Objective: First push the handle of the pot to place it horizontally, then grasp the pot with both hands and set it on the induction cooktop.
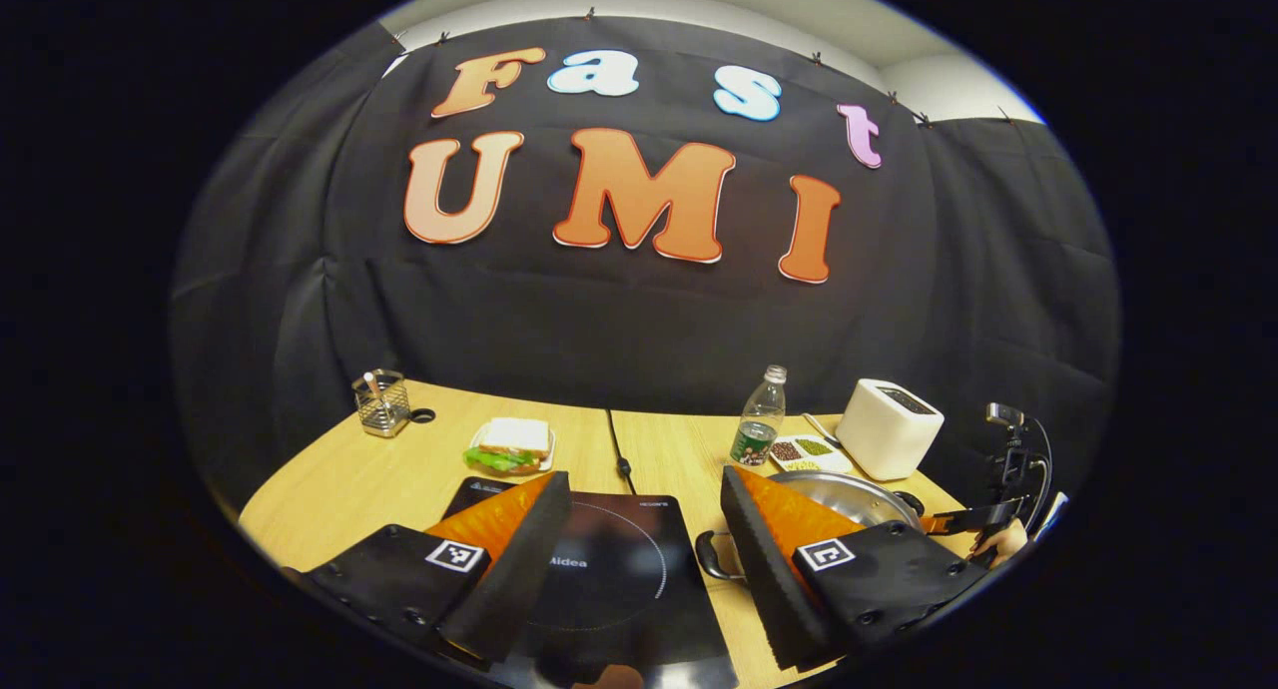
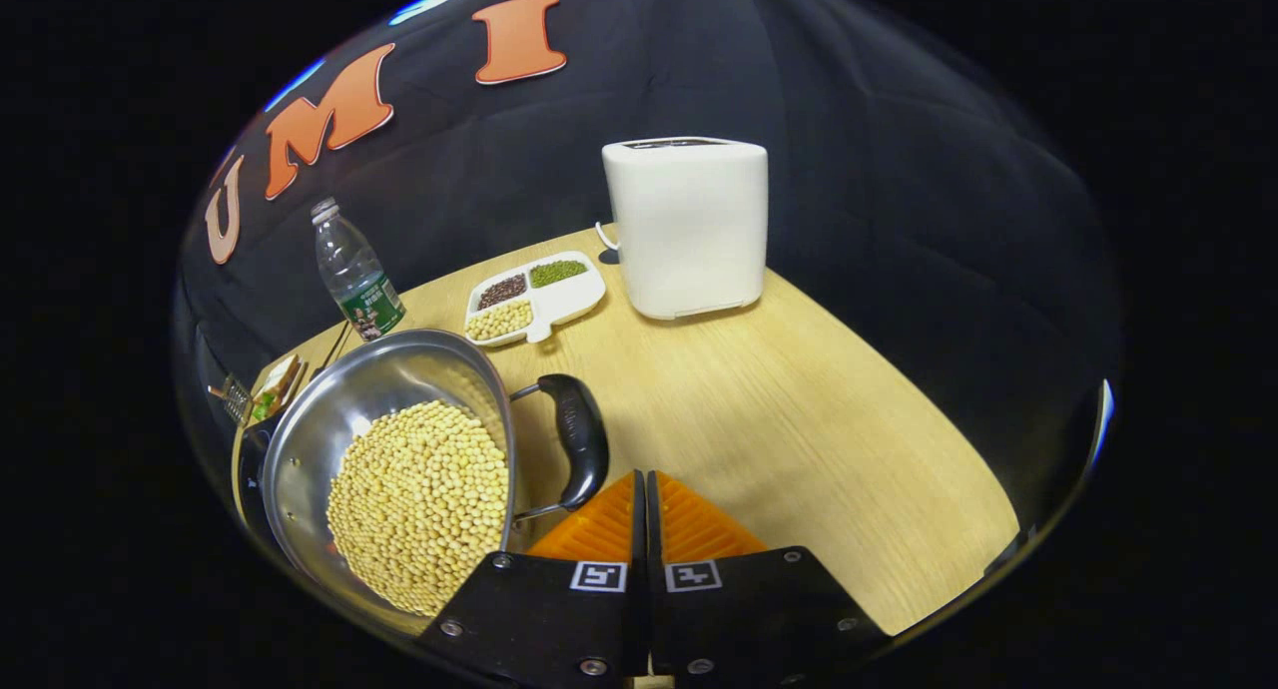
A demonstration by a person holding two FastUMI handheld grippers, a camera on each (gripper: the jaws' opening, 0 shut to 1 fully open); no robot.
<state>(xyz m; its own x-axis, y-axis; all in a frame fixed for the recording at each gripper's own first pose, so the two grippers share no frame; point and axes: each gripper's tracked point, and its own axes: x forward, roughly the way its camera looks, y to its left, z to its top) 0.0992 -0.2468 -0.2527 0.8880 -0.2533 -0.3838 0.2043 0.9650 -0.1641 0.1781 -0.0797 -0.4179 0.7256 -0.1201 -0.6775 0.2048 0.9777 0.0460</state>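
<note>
— Why does the right gripper (image 2: pixel 644 489) have its two fingers pressed together with nothing between them?

— I'd say it's meant as a blunt pusher. In the right gripper view the closed tips sit just beside the black curved side handle (image 2: pixel 582 437) of the round stainless steel pot (image 2: pixel 319 439), near its lower end. Whether they touch it, I cannot tell. A shut pair shoves a handle better than a spread one.

— And the pot itself?

— It stands on the light wooden desk (image 2: pixel 779 409), toward the near edge, loaded with pale yellow beans (image 2: pixel 419 499). With that load I'd push slowly, or beans may spill.

— The left gripper (image 1: pixel 644 499)?

— Its fingers are spread wide, holding nothing, and it hovers over the flat black induction cooktop (image 1: pixel 619 569), which lies by the near edge of the desk just beside the pot's other handle (image 1: pixel 711 557). My guess is it waits there ready for the two-handed lift.

— Anything in the way?

— Behind the pot, toward the far edge, stand a clear plastic bottle (image 2: pixel 354 270), a white divided dish of grains (image 2: pixel 534 295) and a white boxy toaster (image 2: pixel 687 225), all apart from it.
</note>
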